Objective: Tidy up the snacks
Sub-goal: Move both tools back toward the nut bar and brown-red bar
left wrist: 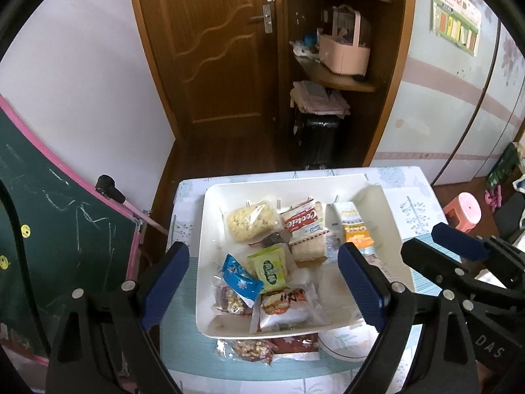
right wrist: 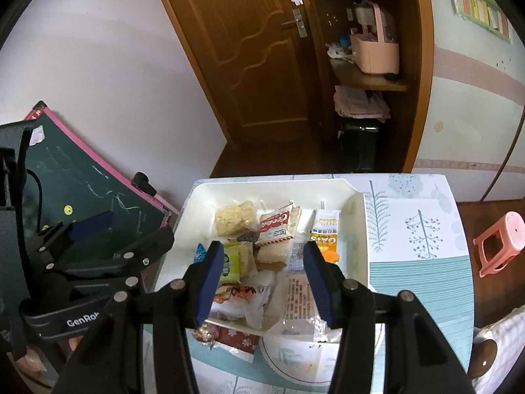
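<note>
I see square white plastic tray (left wrist: 210, 216) heaped with wrapped snacks (left wrist: 269, 267); my left tongs (left wrist: 262, 282) and right tongs (right wrist: 264, 282) hover above tray, both spread, empty.

A lived-in room of a home is showing here, with a wooden door (left wrist: 216, 49) standing beside cluttered corner shelves (left wrist: 338, 78), a child's chalkboard (right wrist: 88, 184) leaning on the wall, and a pink plastic stool (right wrist: 502, 243) sitting near the cloth-covered table (right wrist: 420, 262).
</note>
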Demonstrator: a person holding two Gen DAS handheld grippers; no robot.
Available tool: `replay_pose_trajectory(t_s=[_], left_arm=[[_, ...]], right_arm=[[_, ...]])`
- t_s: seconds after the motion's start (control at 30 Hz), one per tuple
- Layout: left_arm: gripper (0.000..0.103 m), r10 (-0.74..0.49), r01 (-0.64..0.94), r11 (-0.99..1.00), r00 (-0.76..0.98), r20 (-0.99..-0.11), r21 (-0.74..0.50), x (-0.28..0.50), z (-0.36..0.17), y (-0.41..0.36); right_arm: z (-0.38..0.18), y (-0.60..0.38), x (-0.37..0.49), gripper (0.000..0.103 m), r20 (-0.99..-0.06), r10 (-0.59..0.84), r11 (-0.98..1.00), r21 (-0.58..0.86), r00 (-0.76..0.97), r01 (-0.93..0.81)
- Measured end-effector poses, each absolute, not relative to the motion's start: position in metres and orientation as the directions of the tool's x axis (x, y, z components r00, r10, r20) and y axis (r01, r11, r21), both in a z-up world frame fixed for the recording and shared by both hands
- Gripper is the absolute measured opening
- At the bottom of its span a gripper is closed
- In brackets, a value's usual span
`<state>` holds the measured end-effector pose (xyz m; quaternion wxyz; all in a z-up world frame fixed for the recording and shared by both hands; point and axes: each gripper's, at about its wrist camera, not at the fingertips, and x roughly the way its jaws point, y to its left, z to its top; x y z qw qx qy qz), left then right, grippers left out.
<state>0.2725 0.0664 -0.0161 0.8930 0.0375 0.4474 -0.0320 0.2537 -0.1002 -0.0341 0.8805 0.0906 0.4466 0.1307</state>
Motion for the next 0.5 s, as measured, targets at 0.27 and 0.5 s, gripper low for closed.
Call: replay_pose_trajectory(t_s=[0.27, 0.5], left_arm=[[0.091, -0.036, 0.086, 0.996, 0.656, -0.754, 0.028, 0.231, 0.017, 0.063], [0.091, -0.042, 0.091, 0.995, 0.691, -0.722, 0.03, 0.189, 0.025, 0.072]], right_arm=[[-0.007, -0.108, 0.222, 0.051, -0.716, 0.341, 0.94, 0.279, 0.609, -0.199], [-0.001, -0.105, 0.193, 0.051, -0.699, 0.373, 0.928, 0.265, 0.61, -0.263]])
